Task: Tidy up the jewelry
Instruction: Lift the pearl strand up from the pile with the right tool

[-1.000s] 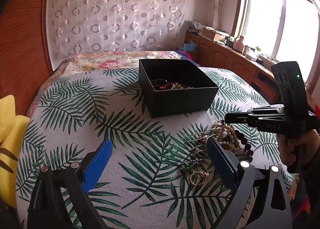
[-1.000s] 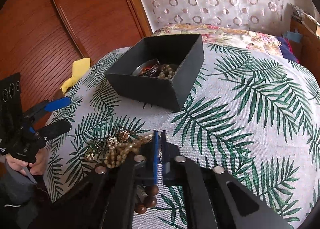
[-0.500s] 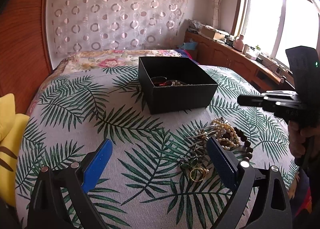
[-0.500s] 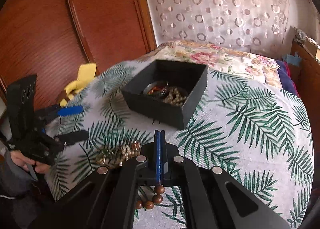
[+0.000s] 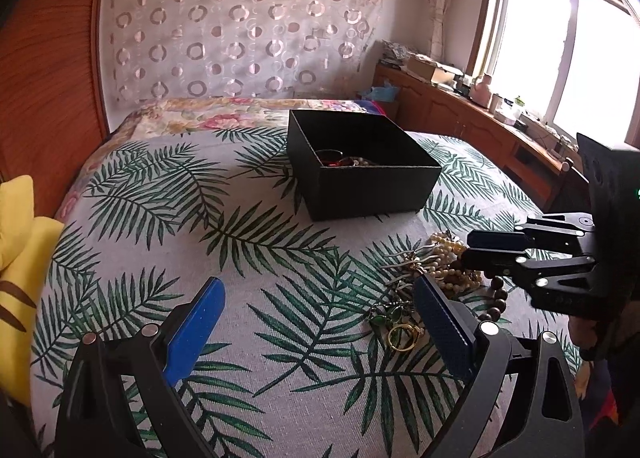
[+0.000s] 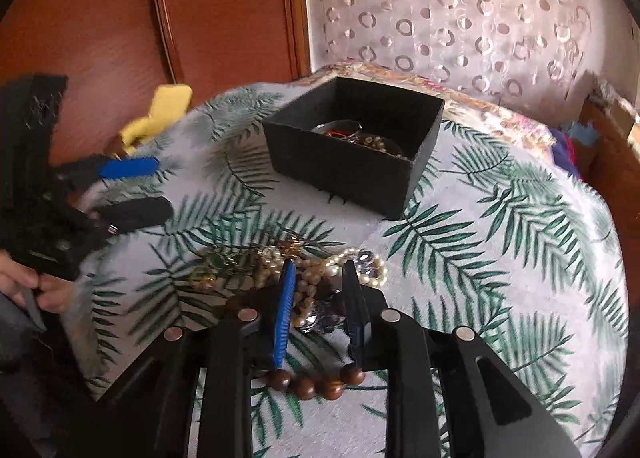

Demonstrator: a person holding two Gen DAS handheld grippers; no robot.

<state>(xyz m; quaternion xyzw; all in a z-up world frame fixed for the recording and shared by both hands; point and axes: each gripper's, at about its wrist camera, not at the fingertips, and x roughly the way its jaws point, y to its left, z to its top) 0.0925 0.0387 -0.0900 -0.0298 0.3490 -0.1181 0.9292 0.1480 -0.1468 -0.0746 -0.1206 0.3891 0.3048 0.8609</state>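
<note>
Your right gripper has dropped back over the jewelry pile, jaws opening around beads without pinching them; left of the pile, your left gripper hangs released, clear of it. Behind the pile sits the box, some jewelry inside

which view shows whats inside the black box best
The right wrist view: it looks down into the black box, showing beads and a dark round piece inside. The left wrist view sees the same box lower, its near wall hiding most contents.
</note>
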